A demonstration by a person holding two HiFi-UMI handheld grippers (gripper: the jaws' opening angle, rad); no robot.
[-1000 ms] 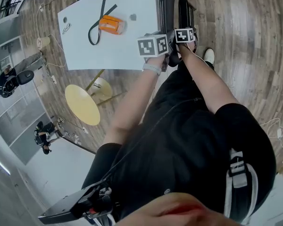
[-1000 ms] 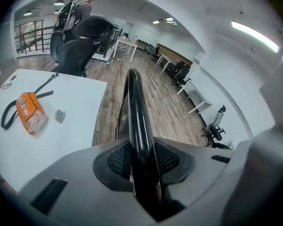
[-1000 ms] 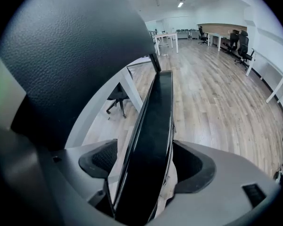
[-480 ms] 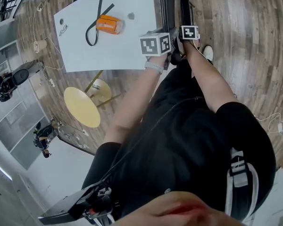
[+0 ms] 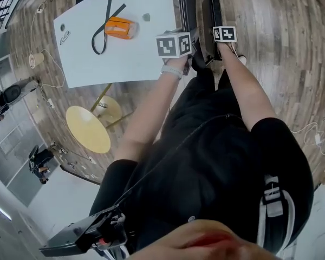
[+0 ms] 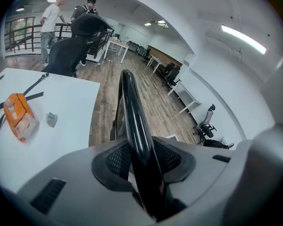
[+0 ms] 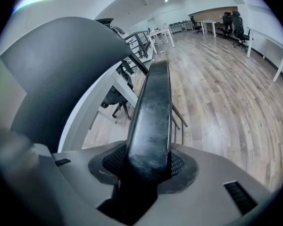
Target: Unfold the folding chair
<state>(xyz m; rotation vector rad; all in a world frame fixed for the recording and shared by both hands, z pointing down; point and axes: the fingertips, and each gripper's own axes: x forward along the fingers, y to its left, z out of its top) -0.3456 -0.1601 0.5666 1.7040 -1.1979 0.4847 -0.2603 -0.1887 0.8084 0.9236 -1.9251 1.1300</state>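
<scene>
Presently: folding chair (image 5: 185,10), halves needing steady spreading.
Left gripper (image 6: 144,166) fingers (image 6: 114,160), just easing wider, gripping frame tube (image 6: 132,112); right gripper (image 7: 148,166) fingers (image 7: 114,161), just closing, clamping panel (image 7: 153,102).

PLACE: open-plan office | FLOOR: wood-plank floor (image 5: 281,47) throughout | FURNITURE: rows of white desks (image 6: 115,44) with black swivel chairs (image 7: 237,25), a large white table (image 5: 124,53) close by | LIGHTING: ceiling strip light (image 6: 243,39) on a white ceiling | OTHER: black railing (image 6: 23,32), two people (image 6: 52,13) standing beside it
</scene>
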